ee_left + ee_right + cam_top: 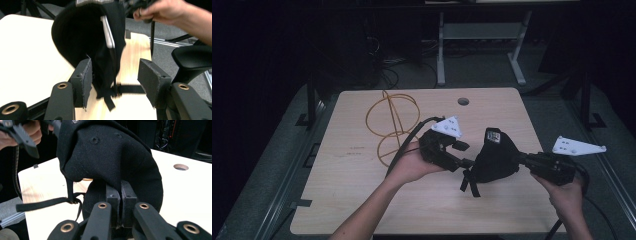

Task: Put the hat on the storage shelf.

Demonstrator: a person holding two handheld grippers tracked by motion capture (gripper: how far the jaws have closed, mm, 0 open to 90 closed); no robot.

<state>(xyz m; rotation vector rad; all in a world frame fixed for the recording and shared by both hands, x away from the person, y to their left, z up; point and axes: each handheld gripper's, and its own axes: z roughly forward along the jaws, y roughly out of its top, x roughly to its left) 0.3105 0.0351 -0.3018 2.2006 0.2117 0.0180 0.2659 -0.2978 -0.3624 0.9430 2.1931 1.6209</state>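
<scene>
Clamped on the black cap (110, 162), my right gripper (120, 195) holds it above the table (362, 170); my left gripper (115, 80) gapes around its strap (130, 88).

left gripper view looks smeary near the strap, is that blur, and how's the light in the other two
Left gripper view: the cap strap is motion-smeared, the tabletop washed out pale. Right gripper view: cap fabric crisp, near tongs soft. High view: table evenly lit, surroundings nearly black.

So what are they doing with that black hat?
A person holds a gripper in each hand over the wooden table. The right gripper is clamped shut on the black cap, holding it up. The left gripper is open, its jaws on either side of the cap's dangling strap. A yellow cable lies behind.
</scene>
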